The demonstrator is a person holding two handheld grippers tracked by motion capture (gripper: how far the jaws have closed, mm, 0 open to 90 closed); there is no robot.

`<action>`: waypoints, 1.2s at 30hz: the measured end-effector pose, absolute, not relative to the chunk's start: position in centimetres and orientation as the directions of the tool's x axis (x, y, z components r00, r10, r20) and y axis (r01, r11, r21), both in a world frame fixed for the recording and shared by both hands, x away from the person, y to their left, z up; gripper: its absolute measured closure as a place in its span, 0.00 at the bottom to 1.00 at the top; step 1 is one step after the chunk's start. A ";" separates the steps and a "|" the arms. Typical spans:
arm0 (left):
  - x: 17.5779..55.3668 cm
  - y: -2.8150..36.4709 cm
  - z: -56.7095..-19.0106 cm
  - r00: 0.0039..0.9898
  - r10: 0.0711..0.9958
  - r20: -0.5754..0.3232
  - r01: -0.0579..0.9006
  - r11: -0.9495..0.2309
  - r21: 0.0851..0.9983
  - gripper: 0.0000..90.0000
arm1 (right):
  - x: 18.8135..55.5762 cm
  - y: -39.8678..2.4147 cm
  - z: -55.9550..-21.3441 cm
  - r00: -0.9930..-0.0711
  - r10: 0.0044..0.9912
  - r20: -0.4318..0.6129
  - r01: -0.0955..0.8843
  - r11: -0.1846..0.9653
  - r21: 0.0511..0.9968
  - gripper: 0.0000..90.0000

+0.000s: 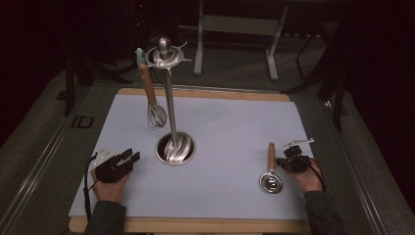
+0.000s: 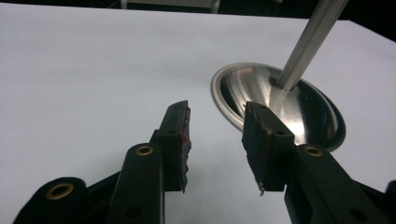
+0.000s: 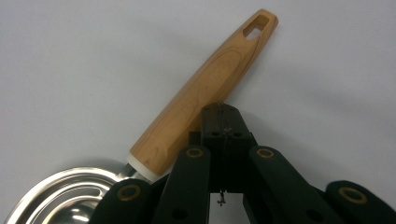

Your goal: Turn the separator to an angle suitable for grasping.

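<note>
A steel utensil stand (image 1: 170,105) rises from its round base (image 1: 175,148) on the white mat (image 1: 230,127). A wooden-handled whisk (image 1: 155,113) hangs from the hooks at its top. At the right lies a small steel ladle (image 1: 270,182) with a wooden handle (image 3: 205,88). My right gripper (image 1: 279,160) is shut, pads pressed together with nothing between them; its tips (image 3: 225,112) rest against the handle's side. My left gripper (image 1: 132,155) sits low at the mat's left, open and empty. In the left gripper view, its jaws (image 2: 217,126) point toward the stand's base (image 2: 280,107).
The mat covers a wooden tabletop whose front edge (image 1: 195,225) shows below it. A grey metal frame (image 1: 235,29) stands on the dark floor beyond the table. Bare mat lies between the stand and the ladle.
</note>
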State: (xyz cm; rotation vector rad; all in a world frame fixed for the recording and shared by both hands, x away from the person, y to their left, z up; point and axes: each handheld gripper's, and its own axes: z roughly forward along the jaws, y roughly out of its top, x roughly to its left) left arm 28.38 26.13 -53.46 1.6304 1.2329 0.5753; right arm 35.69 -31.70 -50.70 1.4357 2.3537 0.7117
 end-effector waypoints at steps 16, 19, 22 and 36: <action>28.7 25.9 -53.7 0.361 0.920 -0.154 0.486 -0.045 0.873 0.69 | 36.4 -30.6 -50.9 -0.485 0.874 0.012 0.745 0.406 0.528 0.99; 28.7 25.9 -53.7 0.361 0.922 -0.139 0.490 -0.061 0.869 0.70 | 36.5 -30.1 -50.9 -0.498 0.867 0.012 0.742 0.418 0.524 0.99; 28.7 25.8 -53.6 0.358 0.924 -0.135 0.499 -0.066 0.864 0.72 | 36.6 -29.6 -50.9 -0.515 0.857 0.013 0.738 0.435 0.516 0.97; 28.7 25.8 -53.7 0.358 0.924 -0.136 0.524 -0.079 0.848 0.73 | 36.7 -27.8 -50.7 -0.558 0.830 0.015 0.719 0.474 0.508 0.94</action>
